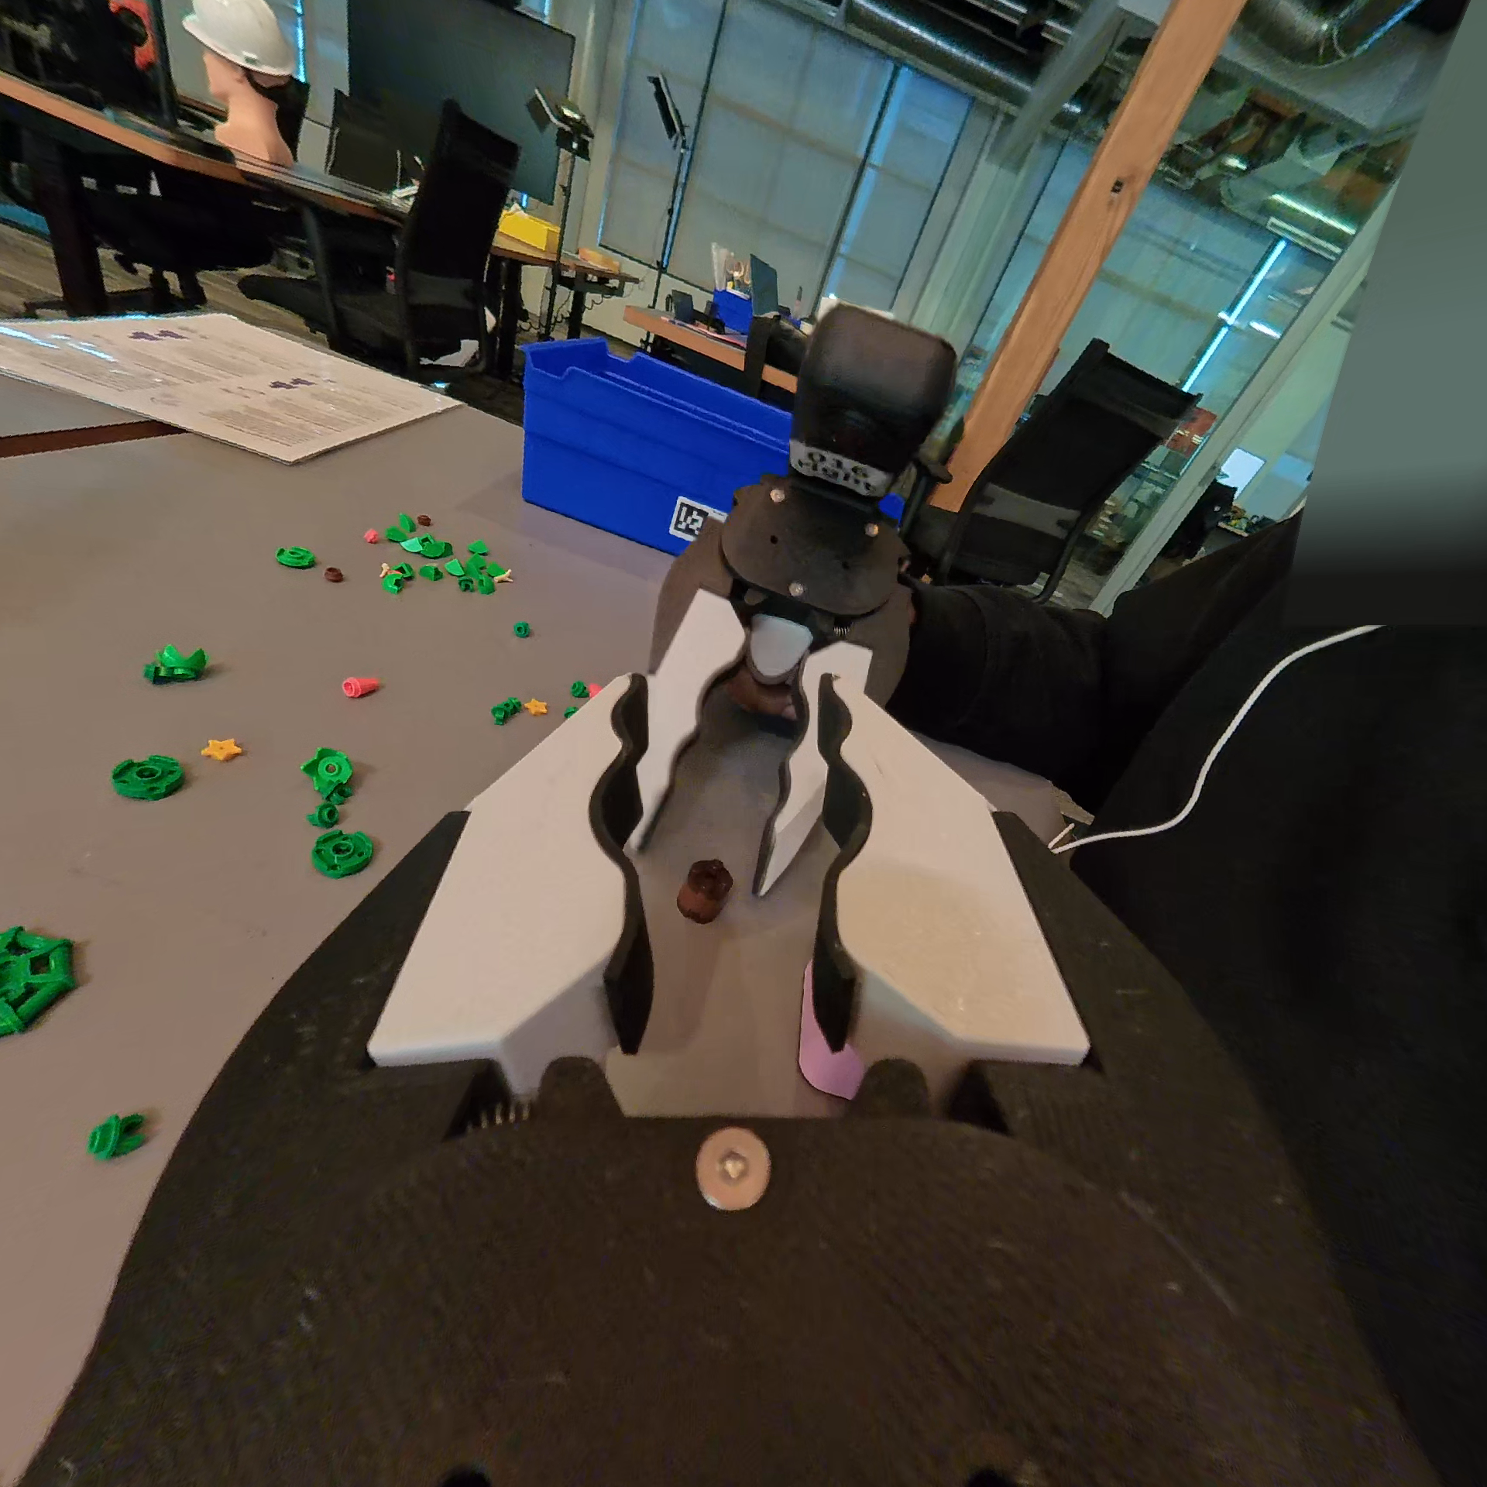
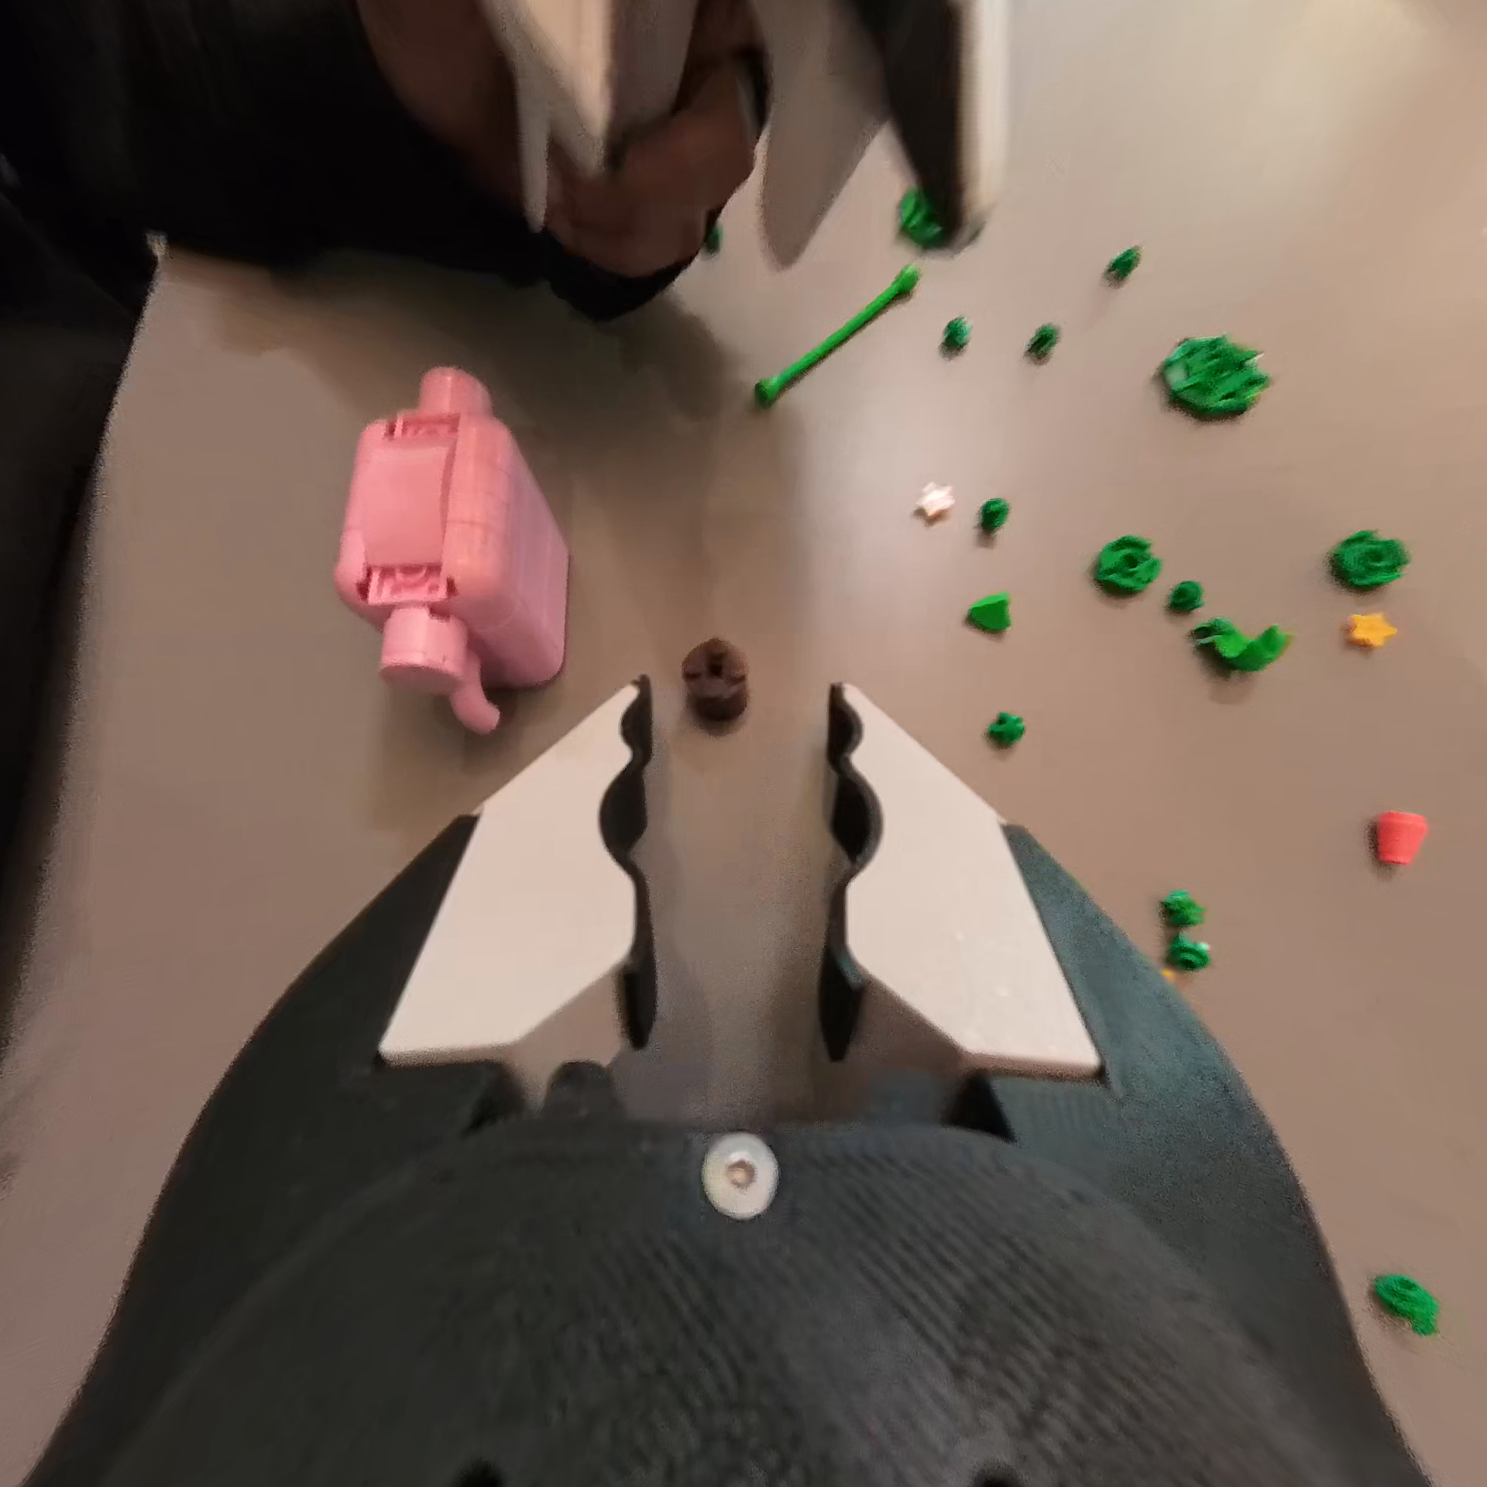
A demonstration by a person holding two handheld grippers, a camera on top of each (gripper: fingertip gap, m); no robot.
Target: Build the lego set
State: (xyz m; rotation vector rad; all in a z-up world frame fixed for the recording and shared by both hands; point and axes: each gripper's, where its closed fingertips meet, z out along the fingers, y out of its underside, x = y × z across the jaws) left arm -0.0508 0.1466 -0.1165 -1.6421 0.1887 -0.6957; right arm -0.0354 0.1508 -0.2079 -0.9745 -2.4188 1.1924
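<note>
Risk is centred on the brown piece (image 2: 714,684), a small round part standing on the table (image 2: 241,845) just beside the pink assembly (image 2: 455,539). Both tools are seen open and empty: the right gripper (image 2: 736,698) is spread wide with the brown piece just ahead of its tips, and the left gripper (image 1: 728,684) is parted with the piece lying between its fingers. Collision of the two tools over the piece could be caused by both closing in together, and the piece could be tipped or flicked toward the green parts (image 2: 1126,565) nearby.
</note>
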